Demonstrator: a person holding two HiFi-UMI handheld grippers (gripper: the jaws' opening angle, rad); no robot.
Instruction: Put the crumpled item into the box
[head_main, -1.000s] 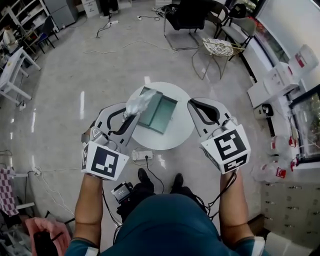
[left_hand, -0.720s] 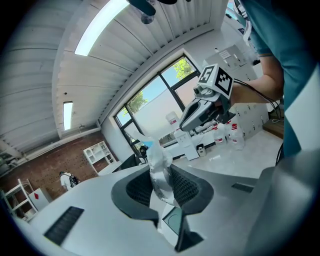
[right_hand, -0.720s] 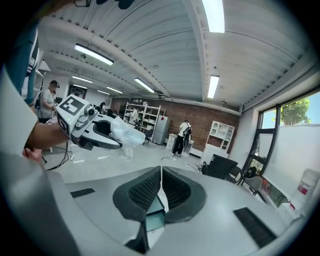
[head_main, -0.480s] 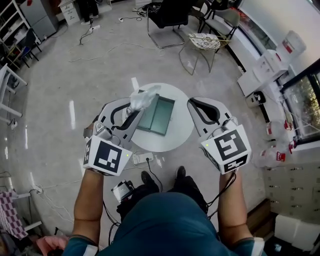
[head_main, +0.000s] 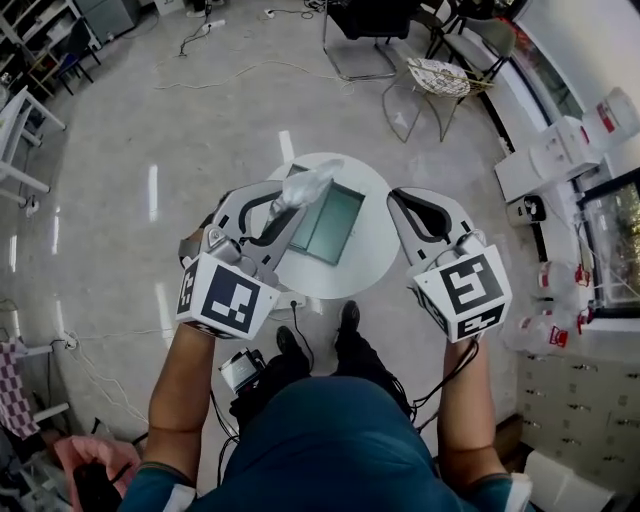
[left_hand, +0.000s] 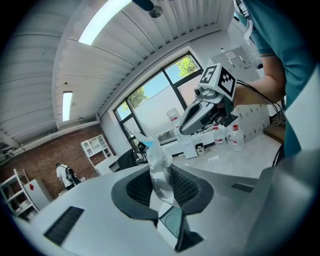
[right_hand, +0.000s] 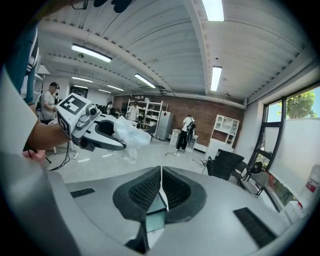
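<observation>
Round white surface (head_main: 352, 276) is small and stands on open floor (head_main: 150, 120), so anything that misses it drops well out of easy reach. Box (head_main: 326, 222) sits about mid-surface, open top, looks shallow, with nothing pinning it. A knock from either tool would likely slide it toward the surface edge. Left tongs (left_hand: 163, 184) are clenched on the crumpled plastic item (left_hand: 159, 167). The pads (left_hand: 186, 188) pinch only its lower part and most of it sticks up free past them. Right tongs (right_hand: 160, 189) are clenched on nothing and hover beside the box's right side, apart from it. In the head view the item lines up over the box's far-left corner, not its middle, and its height above the box is unclear. Main risk: if released here, the light wad lands on the box edge or outside, or springs open and bounces out. Second: thin film clings to a pad on release. Third: the partial pinch slips early.
</observation>
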